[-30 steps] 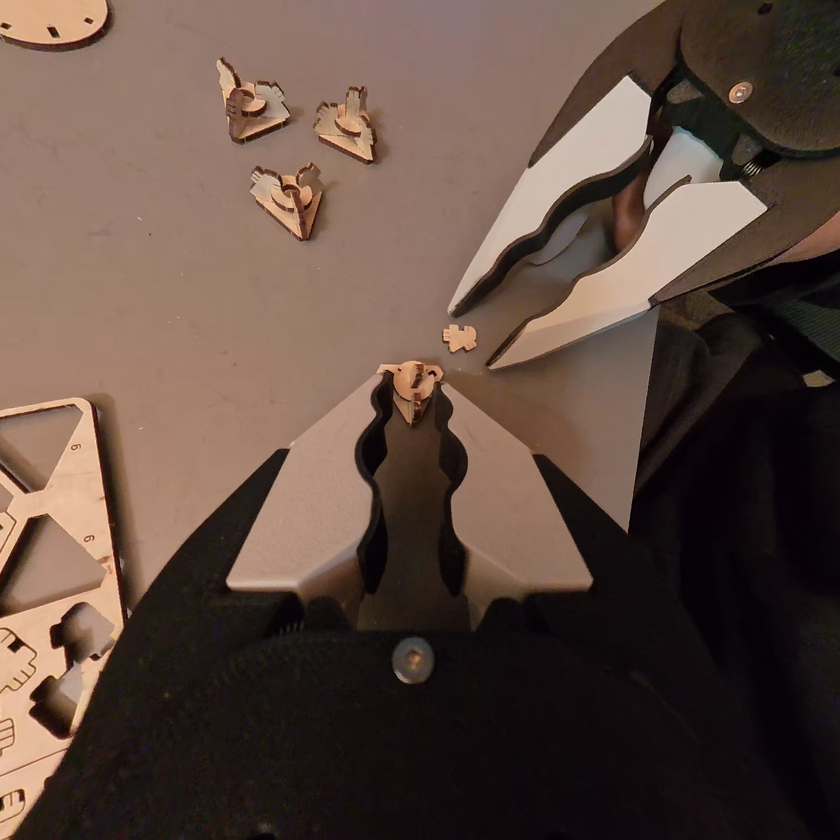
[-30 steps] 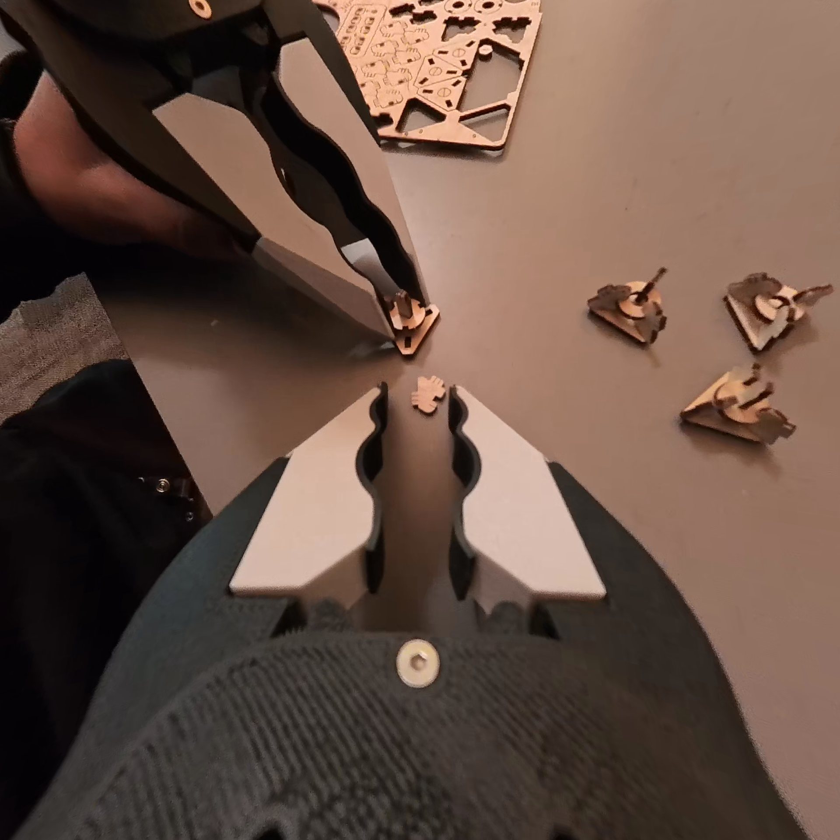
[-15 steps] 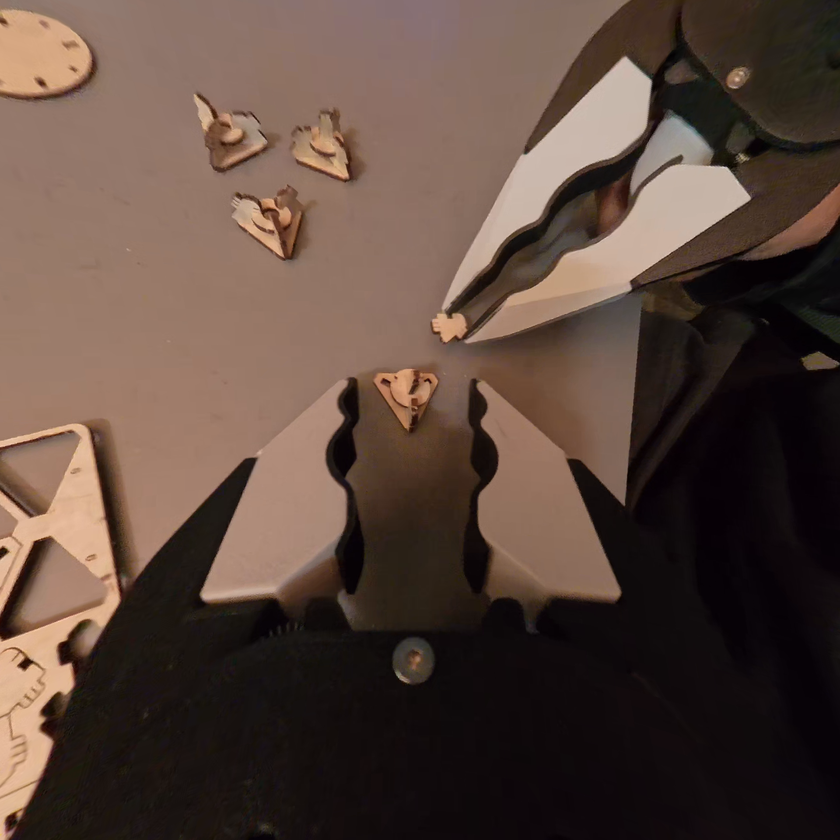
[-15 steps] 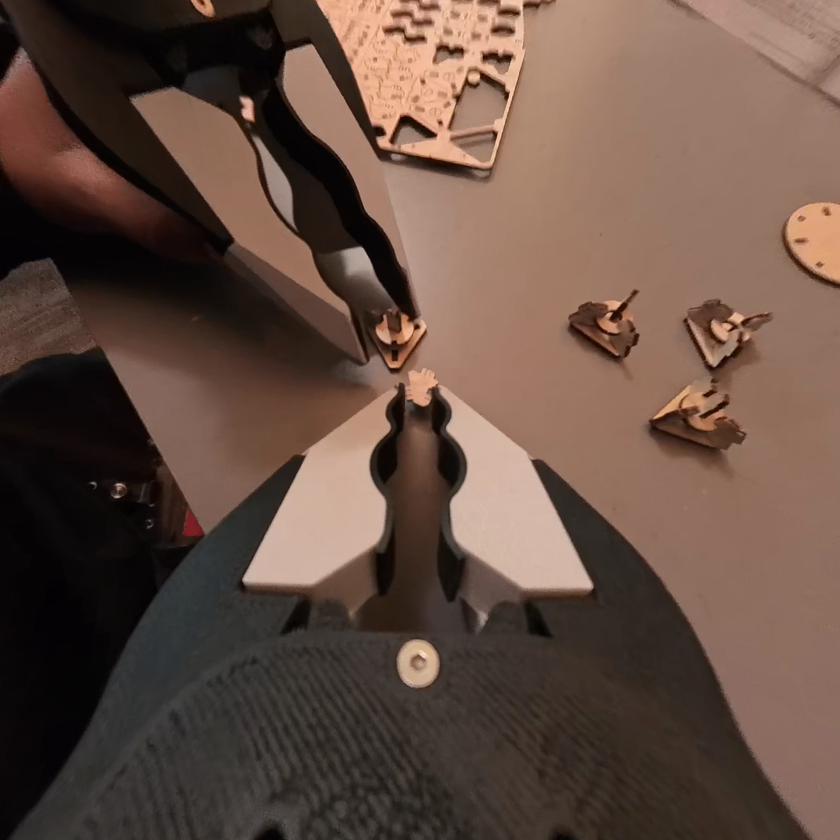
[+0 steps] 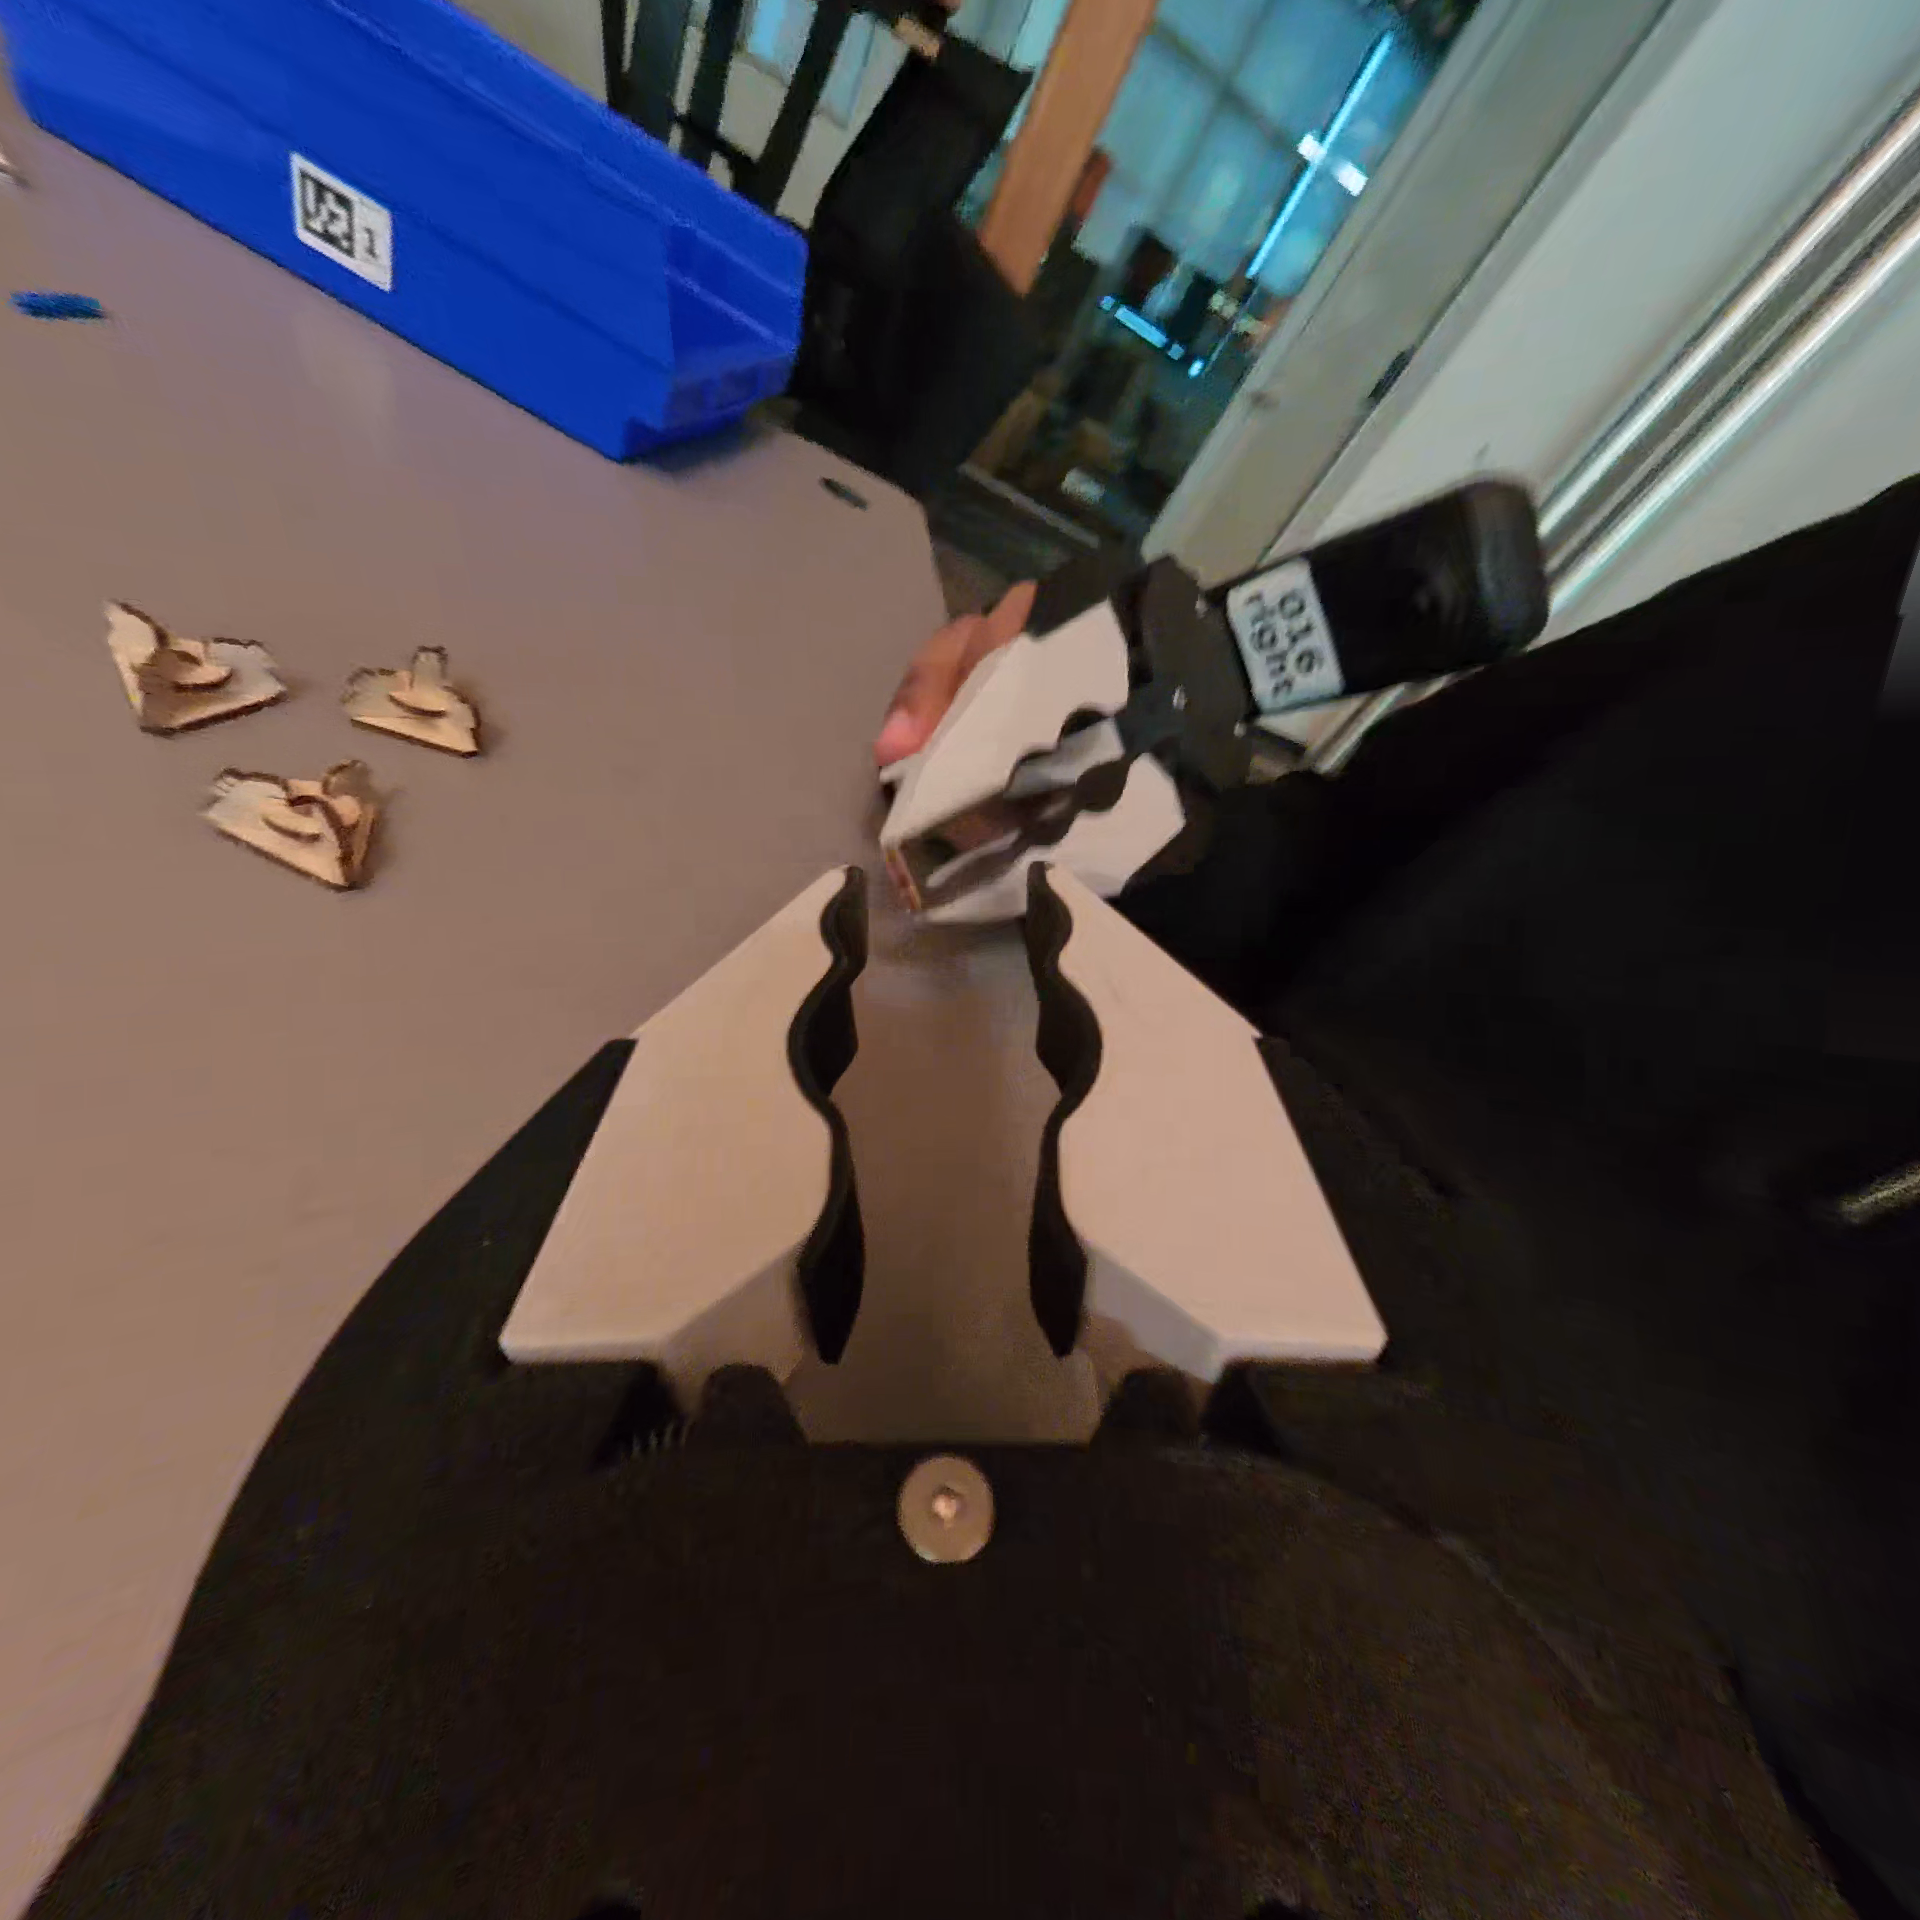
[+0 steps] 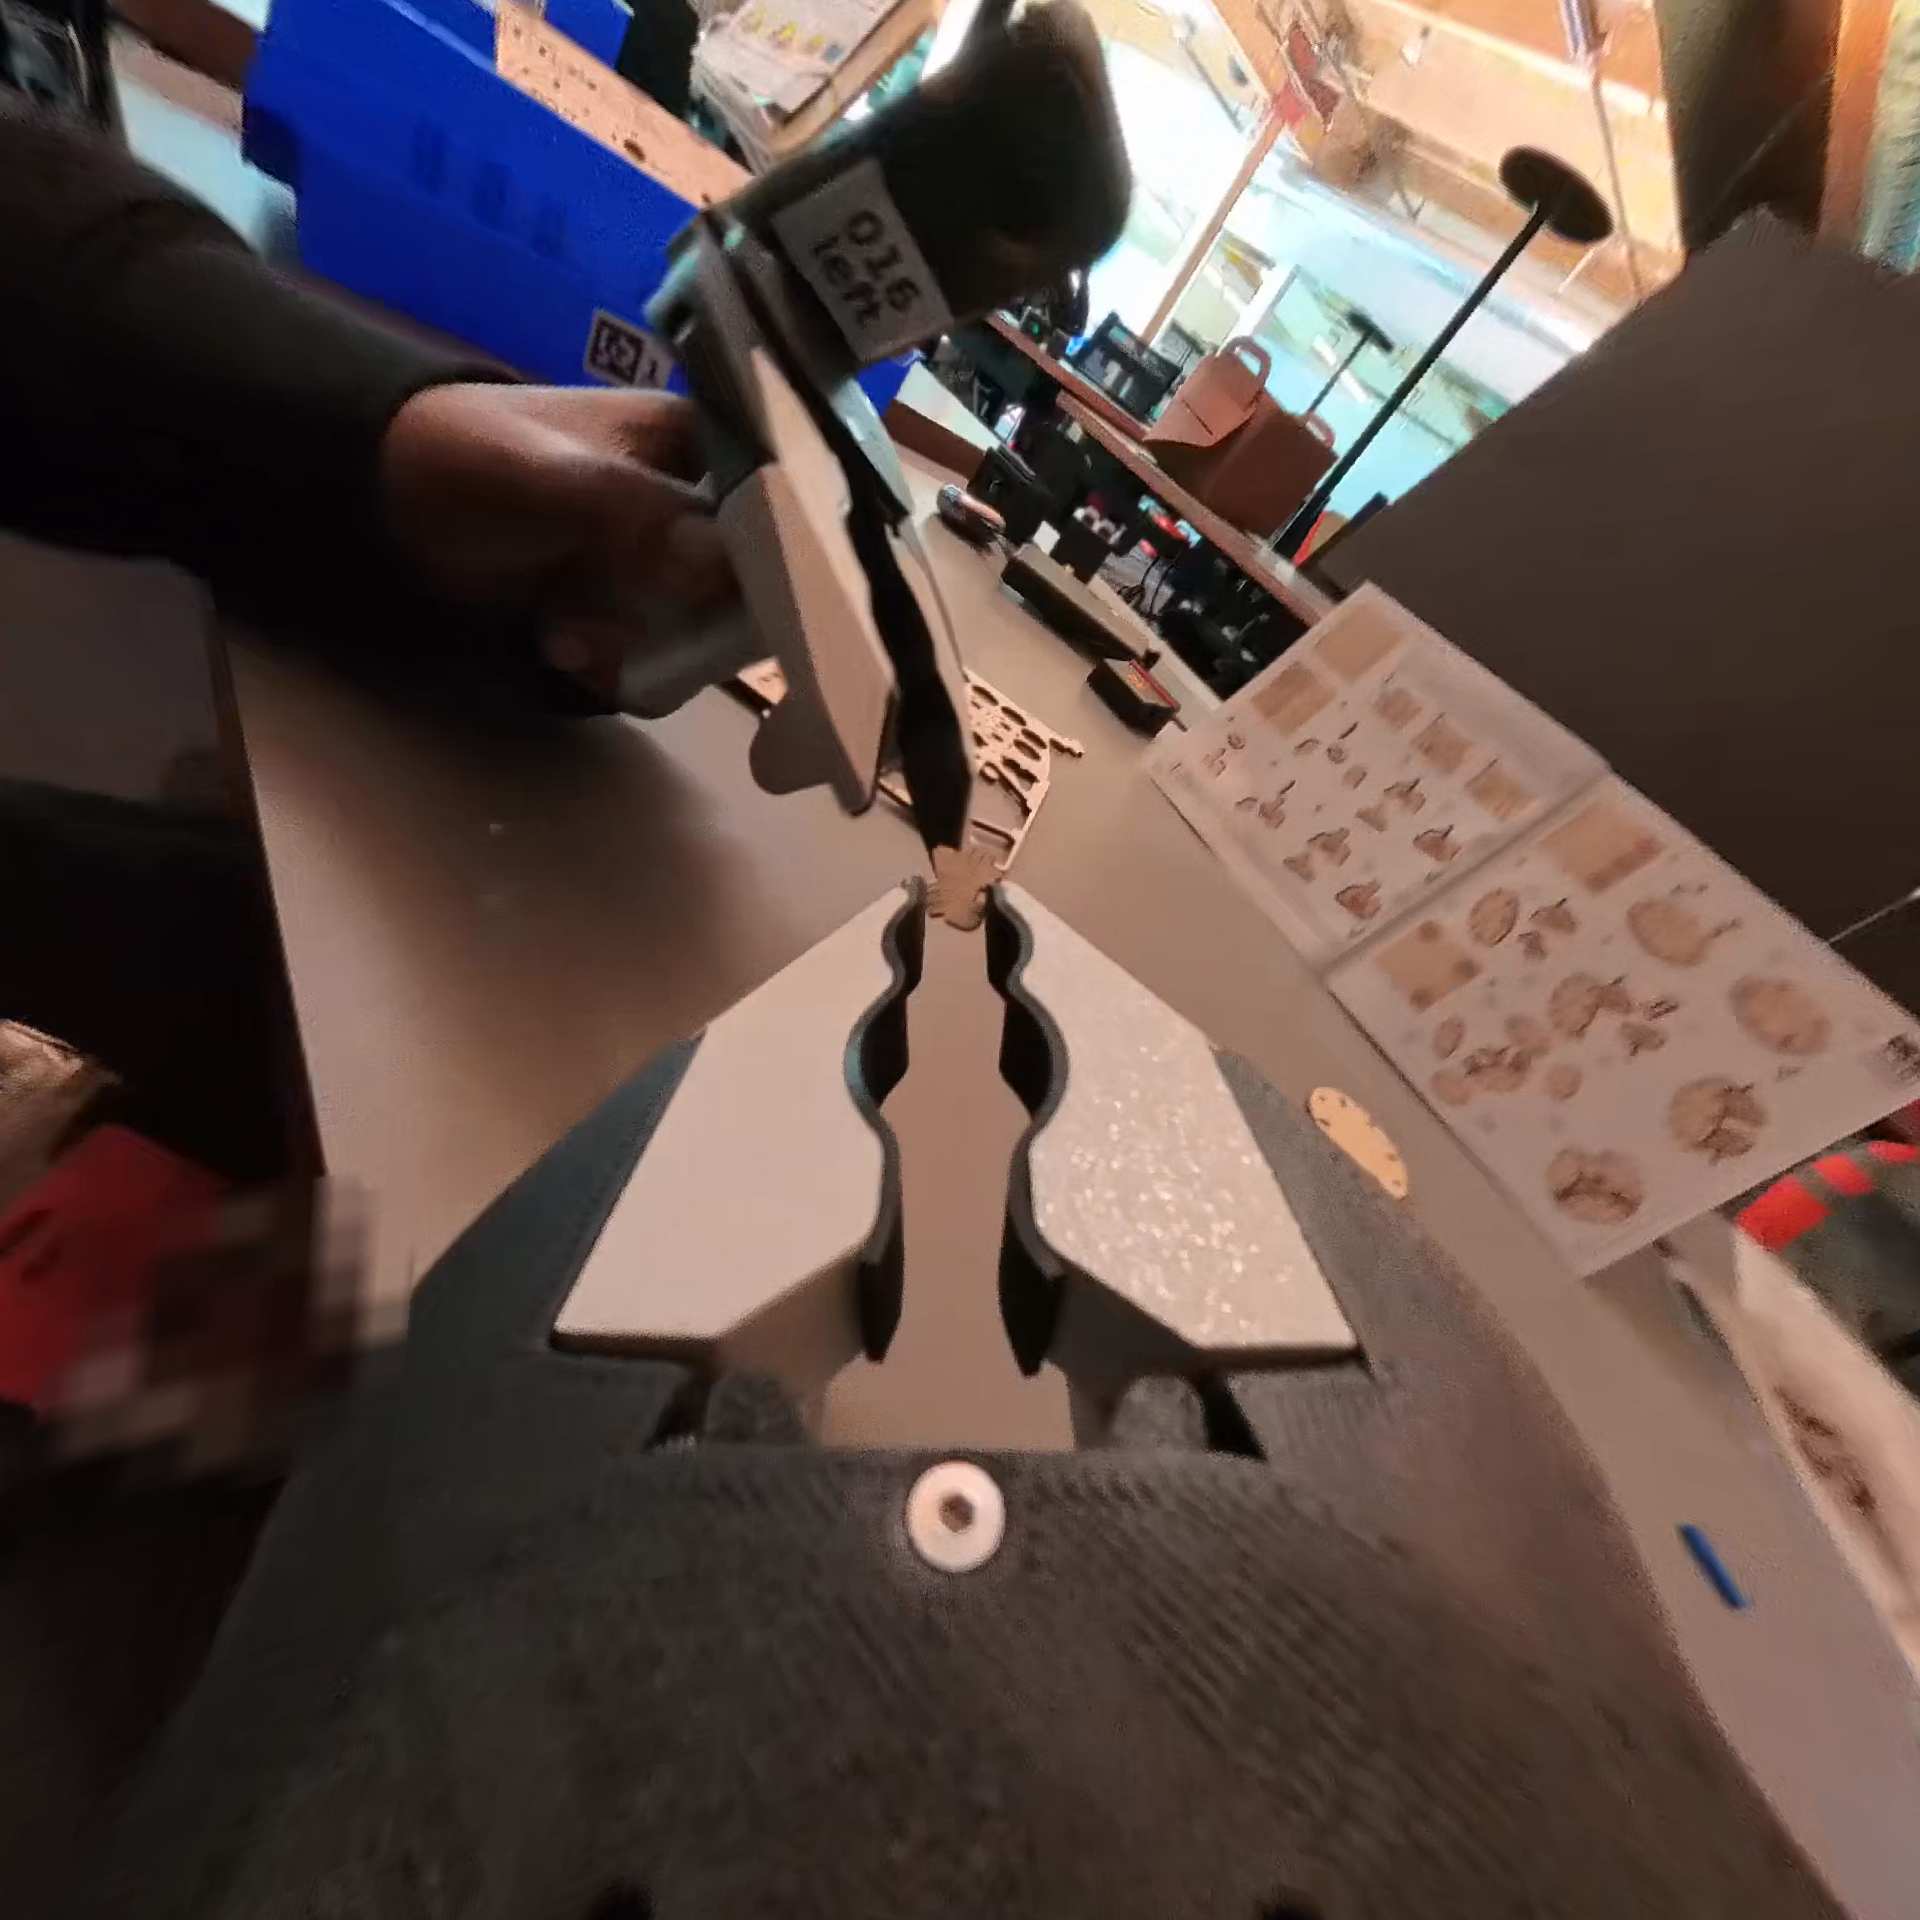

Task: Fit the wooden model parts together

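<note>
Both grippers lifted off the grey table [image 5: 312,1039]. Right gripper [image 6: 951,914] pinched a small flat hand-shaped wooden piece [image 6: 958,896], presenting it edge-on, probably for mating; left gripper [image 5: 940,904] was narrowly open and empty.

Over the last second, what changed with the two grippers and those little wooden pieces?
The right gripper closed on the small hand-shaped wooden piece and lifted it off the table. The left gripper let go of its triangular piece and rose, open. The three triangular assemblies stayed put.
</note>
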The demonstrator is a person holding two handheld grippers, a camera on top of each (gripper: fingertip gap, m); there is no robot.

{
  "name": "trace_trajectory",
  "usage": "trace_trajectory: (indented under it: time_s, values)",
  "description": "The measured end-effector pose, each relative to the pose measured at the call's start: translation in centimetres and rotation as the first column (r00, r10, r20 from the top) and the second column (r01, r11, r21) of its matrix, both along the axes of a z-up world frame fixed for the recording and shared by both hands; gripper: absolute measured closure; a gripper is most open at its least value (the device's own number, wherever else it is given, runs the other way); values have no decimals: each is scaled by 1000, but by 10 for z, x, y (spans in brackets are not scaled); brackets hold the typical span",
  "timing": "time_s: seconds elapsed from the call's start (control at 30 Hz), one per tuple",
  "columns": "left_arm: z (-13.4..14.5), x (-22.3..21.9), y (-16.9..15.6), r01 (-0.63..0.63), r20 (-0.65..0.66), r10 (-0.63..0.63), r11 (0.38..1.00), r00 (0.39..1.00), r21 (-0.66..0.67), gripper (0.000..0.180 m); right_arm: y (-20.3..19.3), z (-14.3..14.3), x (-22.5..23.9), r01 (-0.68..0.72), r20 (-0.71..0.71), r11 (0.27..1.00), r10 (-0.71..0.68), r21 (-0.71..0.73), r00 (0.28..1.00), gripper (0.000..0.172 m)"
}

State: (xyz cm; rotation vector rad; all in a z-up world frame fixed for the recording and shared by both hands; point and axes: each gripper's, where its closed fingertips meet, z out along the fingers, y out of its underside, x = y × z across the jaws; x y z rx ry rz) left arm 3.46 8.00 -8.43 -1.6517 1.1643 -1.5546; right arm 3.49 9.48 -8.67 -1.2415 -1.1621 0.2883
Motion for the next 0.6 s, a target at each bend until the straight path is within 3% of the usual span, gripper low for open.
trace_trajectory:
  time_s: [0.13, 0.33, 0.4, 0.47, 0.6]
  values:
    - [4, -3, 0, 20, 43, -18, 999, 999, -50, 177, -9, -12, -9, -19, 112, 993, 6, 114, 994, 162]
    - [-4, 0, -2, 47, 14, -45, 994, 999, -100, 160, -14, -8, -10, -27, 103, 981, 7, 194, 995, 162]
    - [-5, 1, -4, 61, 9, -60, 993, 998, -104, 163, -14, -4, -9, -31, 77, 981, 17, 190, 997, 162]
    - [-6, 2, -10, 96, 3, -96, 989, 995, -111, 177, -16, -2, -10, -39, 57, 981, 28, 189, 998, 162]
    - [-5, 1, -7, 82, 13, -81, 986, 997, -146, 179, -15, -2, -11, -35, 63, 979, 23, 200, 998, 162]
